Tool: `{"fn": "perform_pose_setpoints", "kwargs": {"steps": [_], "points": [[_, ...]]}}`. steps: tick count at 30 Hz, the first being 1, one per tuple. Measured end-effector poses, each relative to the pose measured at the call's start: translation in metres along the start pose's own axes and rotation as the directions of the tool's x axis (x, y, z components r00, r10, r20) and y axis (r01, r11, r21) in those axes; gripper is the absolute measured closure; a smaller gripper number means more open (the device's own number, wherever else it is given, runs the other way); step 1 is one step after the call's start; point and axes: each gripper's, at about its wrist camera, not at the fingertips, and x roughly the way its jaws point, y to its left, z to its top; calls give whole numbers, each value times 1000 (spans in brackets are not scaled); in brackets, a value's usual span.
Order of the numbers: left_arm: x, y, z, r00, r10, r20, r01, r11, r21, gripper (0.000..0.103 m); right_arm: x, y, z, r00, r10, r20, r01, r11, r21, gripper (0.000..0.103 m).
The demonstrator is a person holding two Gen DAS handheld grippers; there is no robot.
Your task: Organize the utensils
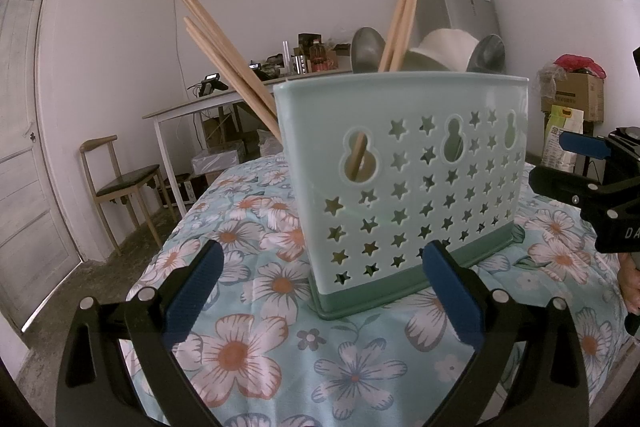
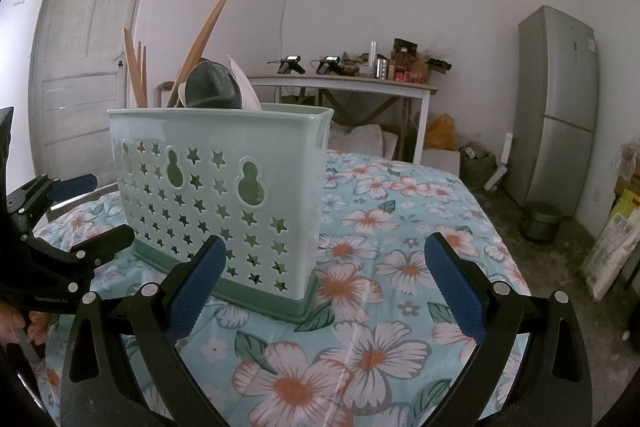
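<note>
Utensil holder (image 1: 404, 183), pale mint plastic with star-shaped cut-outs and a darker green base tray, stands upright on the floral cloth (image 1: 248, 351) covering the worktop. Same holder seen from the other side in the right wrist view (image 2: 224, 195).

Contents, all standing inside and projecting above the rim:
- wooden chopsticks (image 1: 228, 63) leaning out to the left end, a second pair (image 1: 402, 19) near the middle, more upright; one stick shows through a gourd-shaped slot in the wall.
- two metal spoons, bowls up: one (image 1: 366, 51) beside the middle chopsticks, one (image 1: 488, 53) toward the right end.
- a white spoon or ladle (image 1: 444, 49) between the two metal ones (exact type not clear).

Which inner compartment each sits in cannot be told from outside.

Left gripper (image 1: 322, 293): blue-padded fingers spread wide, nothing between them, just in front of the holder's near corner. Its right finger overlaps the base tray in the picture; contact cannot be confirmed. Also visible at the left edge of the right wrist view (image 2: 86, 211).

Right gripper (image 2: 324, 291): jaws likewise wide apart and empty, above the cloth, pointing past the holder's right end; left finger lies in front of the holder wall. Seen side-on from the left wrist camera (image 1: 568, 163), to the right of the holder.

Background: chair (image 1: 120, 183), side table with clutter (image 2: 344, 83), grey refrigerator (image 2: 556, 107), door (image 2: 88, 47).
</note>
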Motion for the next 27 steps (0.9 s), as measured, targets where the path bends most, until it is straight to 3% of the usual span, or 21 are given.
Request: {"fn": "perform_pose_setpoints", "kwargs": {"steps": [27], "points": [[0, -1, 1, 1000, 8, 1, -8, 1000, 4, 5, -1, 0, 0, 1000, -1, 0, 1, 1000, -2, 8]]}}
